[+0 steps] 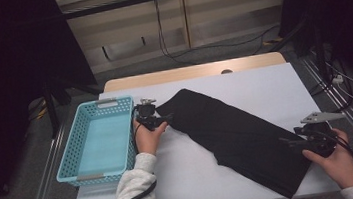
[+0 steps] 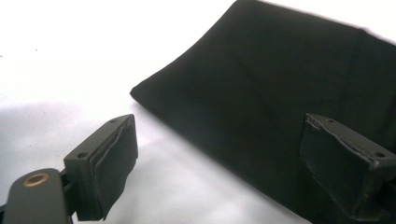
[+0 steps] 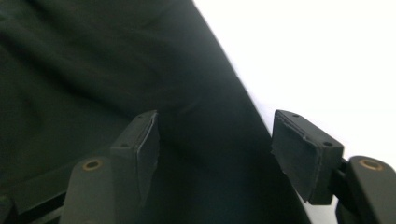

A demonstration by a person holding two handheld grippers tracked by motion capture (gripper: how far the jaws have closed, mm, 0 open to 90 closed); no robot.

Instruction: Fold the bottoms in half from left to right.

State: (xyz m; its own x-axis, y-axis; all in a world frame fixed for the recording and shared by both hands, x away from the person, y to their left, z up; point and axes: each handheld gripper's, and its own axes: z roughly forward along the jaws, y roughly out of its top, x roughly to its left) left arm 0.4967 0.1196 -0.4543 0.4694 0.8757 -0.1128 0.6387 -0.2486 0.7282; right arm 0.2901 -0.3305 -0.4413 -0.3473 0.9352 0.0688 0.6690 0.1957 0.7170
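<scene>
Black cloth flat on table, left claw wide, right claw wide, folds lost in dark

Lab-like recording room, white-topped table on metal rails, loose cables along a bare wall, dark curtains

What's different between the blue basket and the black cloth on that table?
The blue basket is a stiff, upright plastic box with holed walls; the black cloth is soft and lies flat. The blue basket sits squarely at the table's left edge; the black cloth runs slantwise across the middle towards the right. The blue basket is bright turquoise and the black cloth is dark and plain. Both rest on the white table, and neither is gripped by tongs.
</scene>
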